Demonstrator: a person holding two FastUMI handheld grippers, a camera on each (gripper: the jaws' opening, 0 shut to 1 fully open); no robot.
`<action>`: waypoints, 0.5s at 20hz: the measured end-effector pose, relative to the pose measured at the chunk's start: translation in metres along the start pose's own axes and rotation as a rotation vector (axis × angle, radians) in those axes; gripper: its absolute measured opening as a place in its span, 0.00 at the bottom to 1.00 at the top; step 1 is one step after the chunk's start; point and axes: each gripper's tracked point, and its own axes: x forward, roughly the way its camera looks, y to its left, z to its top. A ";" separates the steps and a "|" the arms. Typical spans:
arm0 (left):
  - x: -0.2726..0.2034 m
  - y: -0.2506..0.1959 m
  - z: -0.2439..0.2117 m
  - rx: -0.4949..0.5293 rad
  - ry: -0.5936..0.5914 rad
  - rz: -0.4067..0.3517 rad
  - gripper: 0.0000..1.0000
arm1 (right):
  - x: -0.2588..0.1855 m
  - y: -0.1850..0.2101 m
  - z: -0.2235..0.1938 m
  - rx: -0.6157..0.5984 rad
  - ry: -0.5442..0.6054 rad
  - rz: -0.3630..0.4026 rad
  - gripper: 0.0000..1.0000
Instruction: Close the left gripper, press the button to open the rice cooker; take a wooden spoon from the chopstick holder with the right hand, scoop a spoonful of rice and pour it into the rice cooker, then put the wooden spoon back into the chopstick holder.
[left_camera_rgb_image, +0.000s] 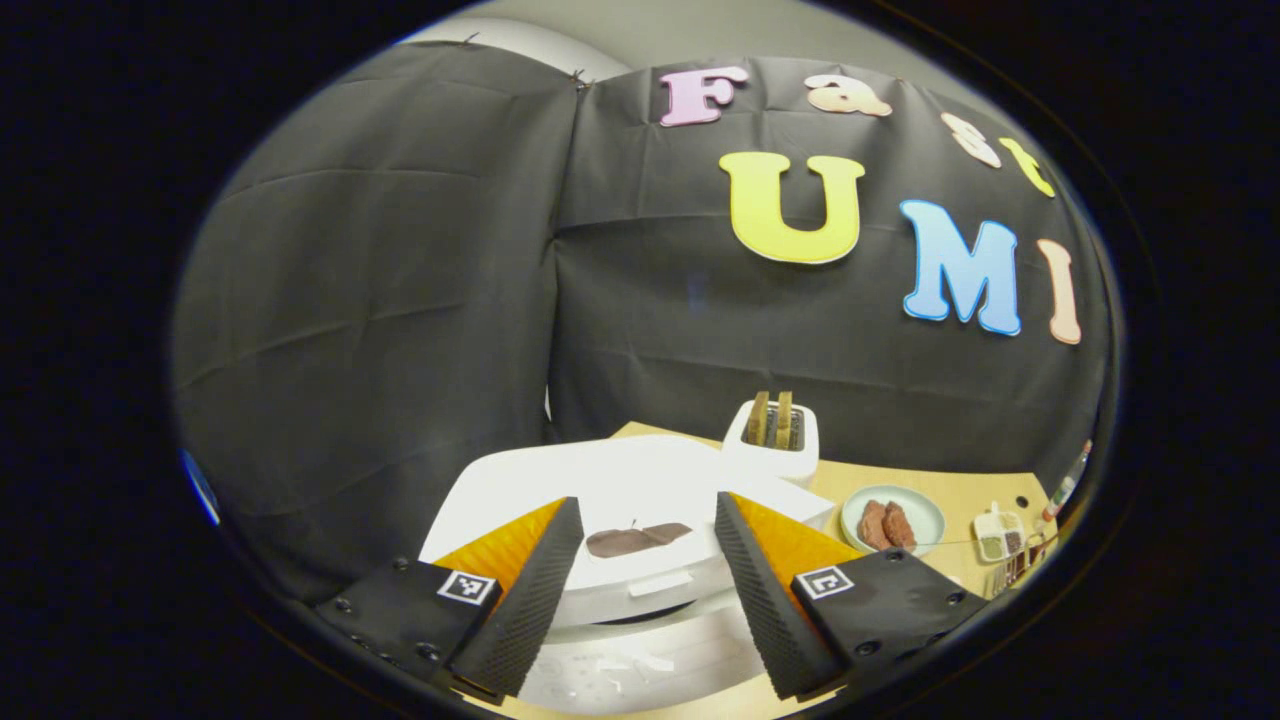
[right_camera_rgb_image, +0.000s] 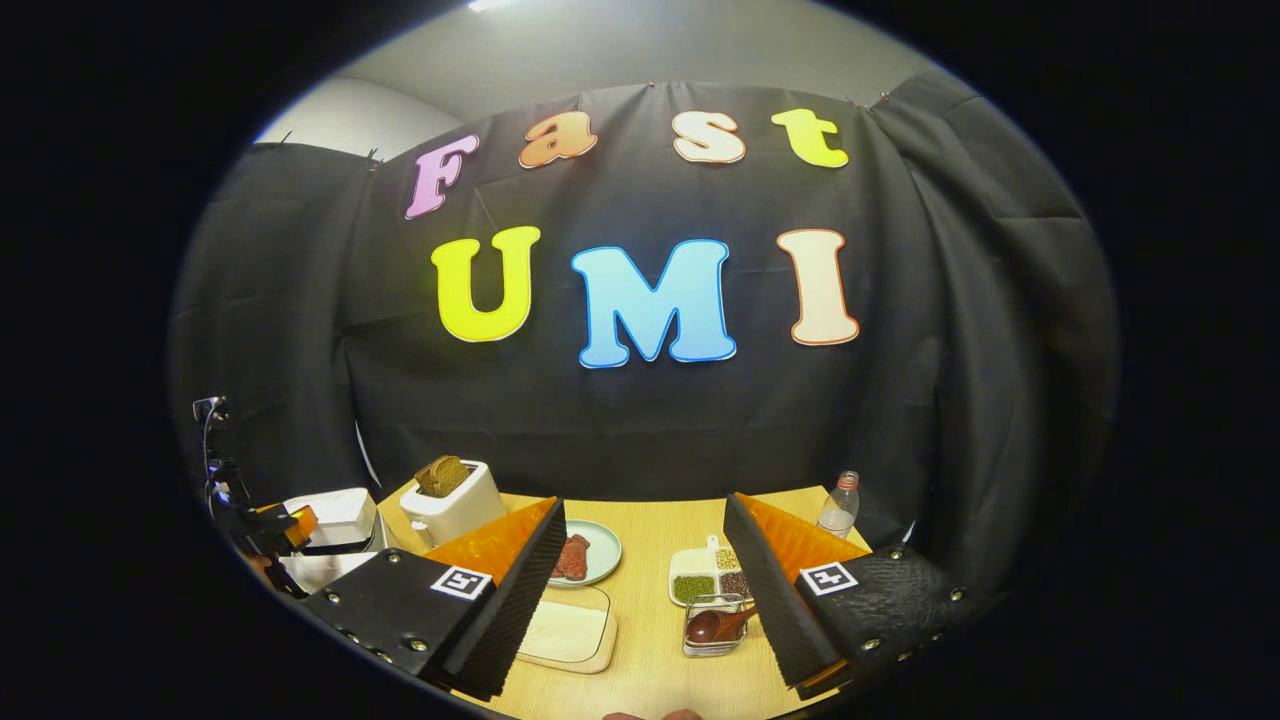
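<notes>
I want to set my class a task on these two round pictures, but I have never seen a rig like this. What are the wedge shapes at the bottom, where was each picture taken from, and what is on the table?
A person holds a two-finger gripper in each hand, with a camera on each looking along its fingers. The wedges are those fingers.

In the left gripper view, the left gripper is open above a white rice cooker, lid shut. Behind it stand a toaster and a plate.

In the right gripper view, the right gripper is open and holds nothing. The wooden table carries a wire holder with a wooden spoon, a dish of grains and a bottle. The left gripper shows far left.
</notes>
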 end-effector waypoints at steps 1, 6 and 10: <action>0.001 0.000 -0.006 -0.004 0.016 -0.006 0.90 | 0.000 0.000 0.000 0.002 0.000 0.000 0.96; 0.006 0.002 -0.048 0.024 0.106 -0.014 0.95 | 0.001 0.003 0.000 0.008 -0.001 -0.001 0.96; 0.008 0.004 -0.048 0.016 0.124 -0.010 0.97 | 0.000 0.006 -0.002 0.018 0.002 0.001 0.96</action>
